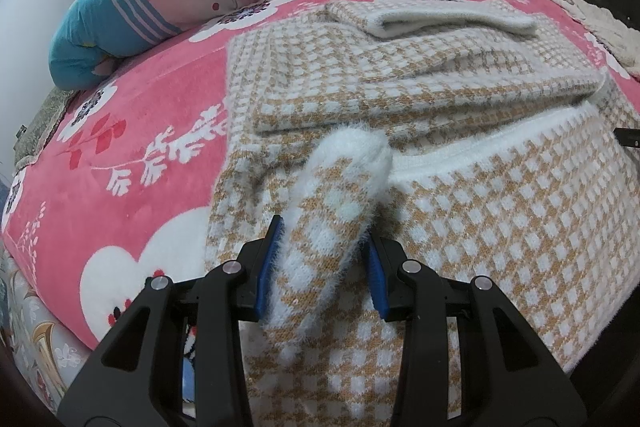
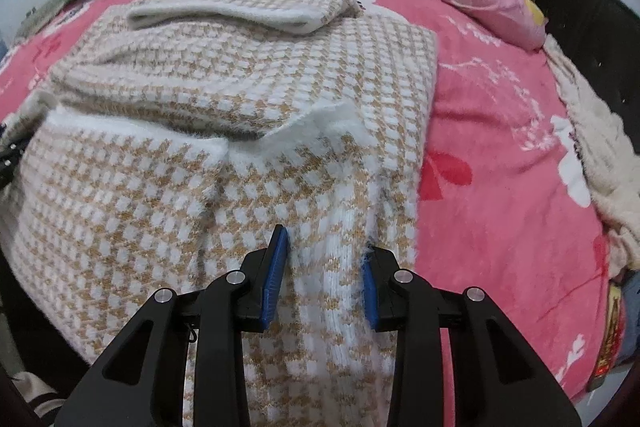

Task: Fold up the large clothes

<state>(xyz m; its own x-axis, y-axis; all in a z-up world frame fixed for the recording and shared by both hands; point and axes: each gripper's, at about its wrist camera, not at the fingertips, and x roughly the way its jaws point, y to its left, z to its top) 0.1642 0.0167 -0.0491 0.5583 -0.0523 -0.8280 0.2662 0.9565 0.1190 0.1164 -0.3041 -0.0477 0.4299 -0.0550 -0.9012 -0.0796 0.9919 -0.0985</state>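
Mid-fold on houndstooth sweater (image 1: 460, 75). My left gripper (image 1: 326, 267) clamps bunched hem; right gripper (image 2: 325, 269) pinches sweater's near-right edge. Next: carry both toward folded collar (image 2: 232, 15).

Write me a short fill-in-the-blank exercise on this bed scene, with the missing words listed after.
1. The checked sweater lies on a floral blanket whose main colour is ____.
2. The left tool grips a bunched fold of the ____.
3. The pads of the right tool are coloured ____.
4. Behind the sweater lies a rumpled pink ____.

Missing words: pink; sweater; blue; quilt
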